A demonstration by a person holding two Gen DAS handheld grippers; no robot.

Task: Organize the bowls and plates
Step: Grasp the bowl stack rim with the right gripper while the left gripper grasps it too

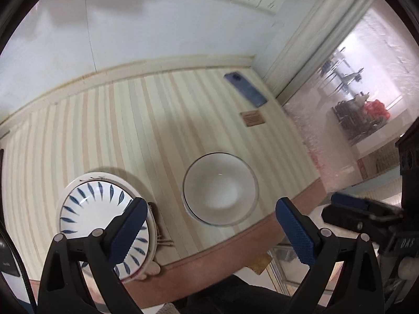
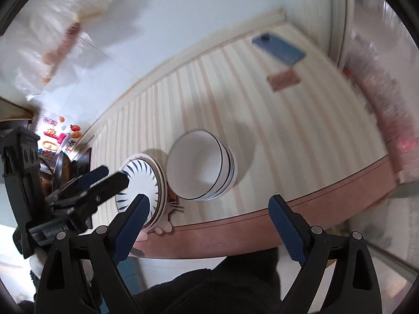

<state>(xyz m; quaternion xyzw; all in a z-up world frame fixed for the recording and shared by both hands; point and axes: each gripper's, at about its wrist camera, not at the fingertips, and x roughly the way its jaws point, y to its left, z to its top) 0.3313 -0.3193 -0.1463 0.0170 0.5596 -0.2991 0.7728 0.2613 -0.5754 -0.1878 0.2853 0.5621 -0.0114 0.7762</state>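
We hold 2 hand-held grippers over a striped table near its front edge, where a stack of blue-leaf plates sits just beside a stack of white bowls with thin dark rims; in the right wrist view the bowls appear nested about 3 deep and the plates several high. The left hand-held gripper hangs with fingers spread and empty above both stacks, and the right hand-held gripper is likewise spread wide, holding nothing. We judge the glazed ceramic to be stiff, fairly heavy, slick and breakable, so the rim looks like the place to pinch, 1 pad inside and 1 outside. A blue phone and a small brown card lie well apart at the far corner; the card's print is too blurred to read, and the moulded letters on the gripper body are not clear enough to make out.
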